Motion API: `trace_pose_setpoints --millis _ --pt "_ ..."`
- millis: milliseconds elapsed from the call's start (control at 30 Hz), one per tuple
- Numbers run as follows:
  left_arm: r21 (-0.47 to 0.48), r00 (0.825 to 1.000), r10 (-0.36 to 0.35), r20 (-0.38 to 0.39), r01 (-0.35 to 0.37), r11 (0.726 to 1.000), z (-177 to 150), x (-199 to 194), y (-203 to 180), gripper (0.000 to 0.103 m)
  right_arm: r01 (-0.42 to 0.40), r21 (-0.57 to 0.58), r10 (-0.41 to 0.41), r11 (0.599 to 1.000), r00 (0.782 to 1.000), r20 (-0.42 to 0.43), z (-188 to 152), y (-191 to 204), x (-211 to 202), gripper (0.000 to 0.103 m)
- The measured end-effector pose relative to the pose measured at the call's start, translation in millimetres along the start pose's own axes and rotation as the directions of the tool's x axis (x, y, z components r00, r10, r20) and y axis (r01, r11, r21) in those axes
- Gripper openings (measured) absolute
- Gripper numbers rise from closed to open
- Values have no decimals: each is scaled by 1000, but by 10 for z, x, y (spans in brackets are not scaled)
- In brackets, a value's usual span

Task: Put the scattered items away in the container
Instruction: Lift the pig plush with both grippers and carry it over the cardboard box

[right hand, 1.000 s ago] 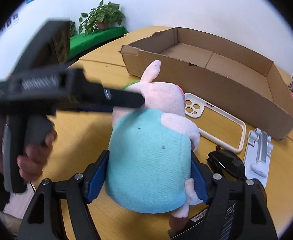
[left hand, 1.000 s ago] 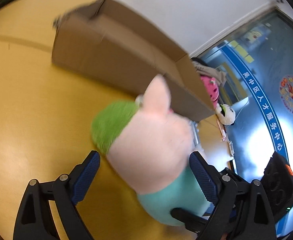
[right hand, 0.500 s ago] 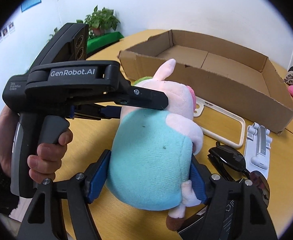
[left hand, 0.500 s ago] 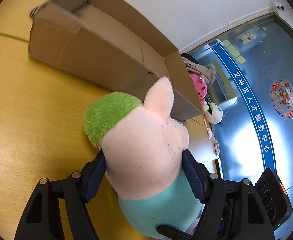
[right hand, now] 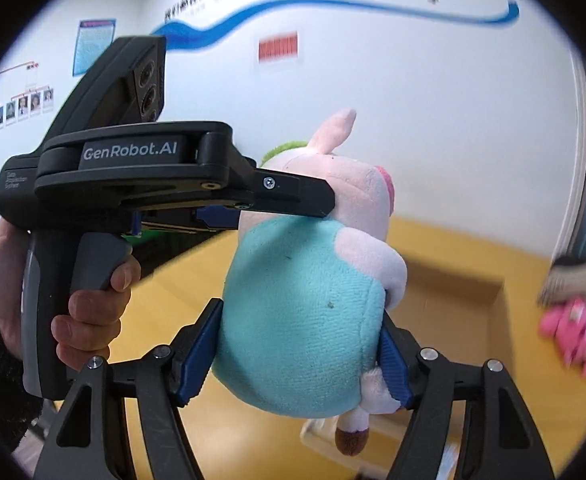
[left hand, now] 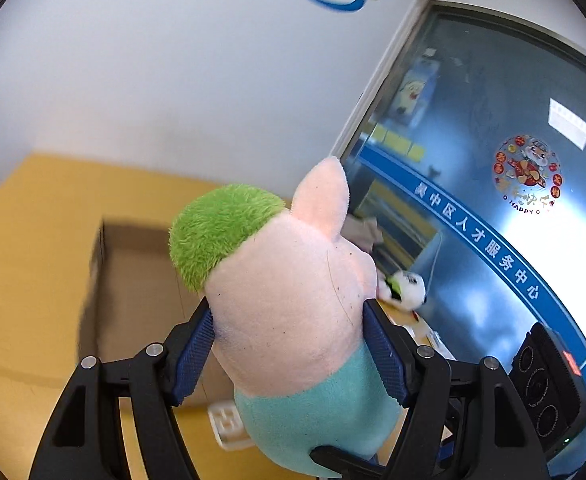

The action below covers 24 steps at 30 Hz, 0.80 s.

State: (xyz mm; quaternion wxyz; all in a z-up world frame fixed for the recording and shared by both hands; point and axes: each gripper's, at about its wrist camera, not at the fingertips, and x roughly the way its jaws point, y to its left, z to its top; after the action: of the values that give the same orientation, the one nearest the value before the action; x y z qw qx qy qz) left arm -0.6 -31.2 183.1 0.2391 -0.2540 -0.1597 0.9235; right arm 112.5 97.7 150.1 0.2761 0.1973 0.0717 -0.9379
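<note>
Now that both grippers have raised the plush pig (left hand: 293,300) off the table (left hand: 25,264), where it stood a second ago, it hangs above the box (left hand: 133,280), so dropping it in looks next. The left gripper (left hand: 289,344) pinches its pink head, the right gripper (right hand: 297,360) its teal body. 1 ear points up beside a green tuft.

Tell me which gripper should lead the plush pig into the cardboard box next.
Probably left: the left gripper clamps the plush pig's head, nearest the cardboard box; the right gripper holds its body behind.
</note>
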Motion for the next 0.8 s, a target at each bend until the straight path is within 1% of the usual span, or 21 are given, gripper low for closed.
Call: trace_pose_setpoints --millis 100,200,333,567,667,800 --pt "59 999 16 50 -19 998 427 -46 -109 76 14 1 -14 1000 999 52 360 -74 -4 70" --pt "93 997 29 71 -35 995 734 -42 -116 76 37 14 -37 999 997 67 597 -99 55 69" --pt "96 996 31 88 -39 995 1058 -100 -49 76 51 38 -54 998 994 98 833 -86 129 67" --pt "147 992 42 120 -59 987 1544 -217 -53 76 47 50 -54 998 989 140 1169 -138 182 65" --pt "156 991 40 128 -59 986 1773 -193 -78 76 49 52 -56 997 987 149 1335 -217 199 65" --pt "177 991 51 126 -73 981 2038 -58 -120 76 42 69 -52 997 987 153 1483 -293 253 65"
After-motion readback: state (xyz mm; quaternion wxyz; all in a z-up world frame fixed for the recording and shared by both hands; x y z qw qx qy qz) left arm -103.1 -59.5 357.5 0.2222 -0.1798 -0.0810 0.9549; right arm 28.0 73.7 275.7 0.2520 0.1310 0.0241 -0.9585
